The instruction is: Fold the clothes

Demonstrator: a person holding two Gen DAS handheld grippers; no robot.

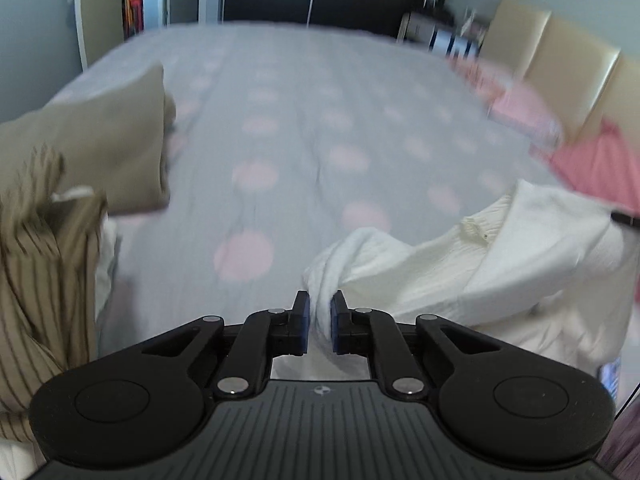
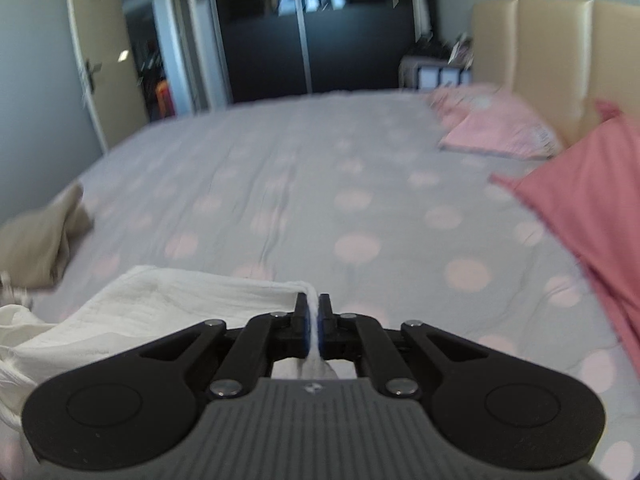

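A white shirt (image 1: 480, 276) is held above the near edge of the bed, stretched between both grippers. My left gripper (image 1: 320, 304) is shut on a bunched corner of it. The shirt's collar and a small button show to the right in the left wrist view. My right gripper (image 2: 313, 306) is shut on another edge of the white shirt (image 2: 160, 300), which trails away to the left. Both views are blurred by motion.
The bed (image 1: 312, 120) has a grey cover with pink dots. A folded tan garment (image 1: 108, 152) and a striped brown one (image 1: 36, 280) lie at the left. Pink pillows (image 2: 492, 128) and a red-pink cloth (image 2: 592, 184) lie at the right by the beige headboard (image 2: 560, 48).
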